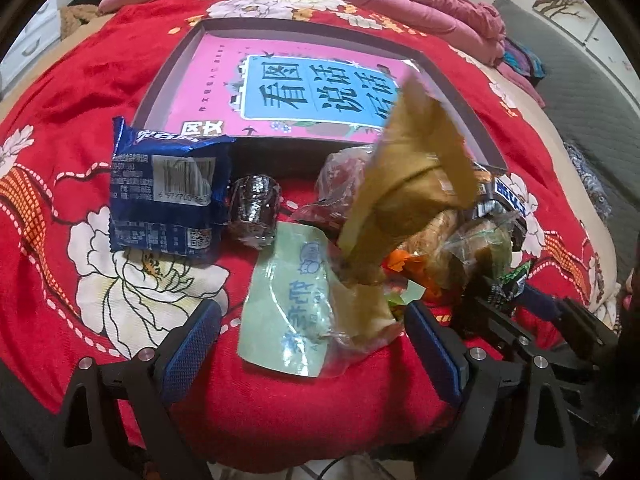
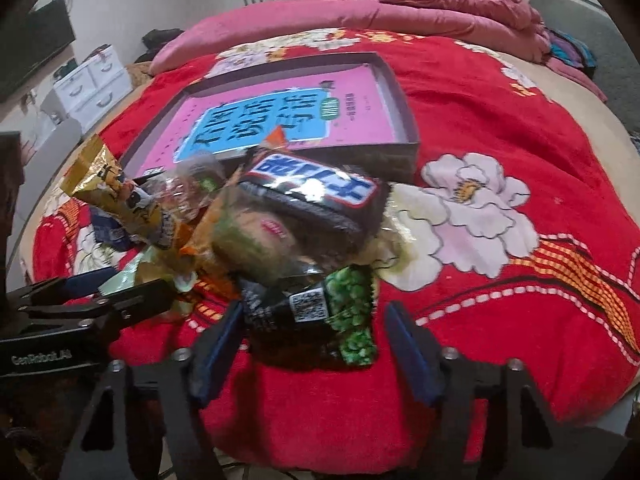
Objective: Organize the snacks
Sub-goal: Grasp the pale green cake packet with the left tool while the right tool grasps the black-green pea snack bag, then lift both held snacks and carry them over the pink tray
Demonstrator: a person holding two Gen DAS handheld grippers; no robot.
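Note:
A pile of snacks lies on the red flowered blanket (image 1: 60, 208) in front of a shallow dark box (image 1: 160, 92) with a pink book (image 1: 224, 92) inside. My left gripper (image 1: 316, 340) is open, its blue pads either side of a pale green packet (image 1: 292, 304) and the foot of a tan wrapper (image 1: 412, 176), touching neither. My right gripper (image 2: 312, 344) is open around a black-and-green pea packet (image 2: 340, 312); the left pad is close to its end, and a gap shows at the right pad. A dark chocolate bar (image 2: 316, 188) tops the pile.
A blue packet (image 1: 168, 196) and a dark round wrapped cake (image 1: 254, 210) lie left of the pile. A golden packet (image 2: 116, 188) sticks up at its left. Pink bedding (image 2: 440, 8) is heaped beyond the box (image 2: 400, 152). White drawers (image 2: 92, 84) stand beside the bed.

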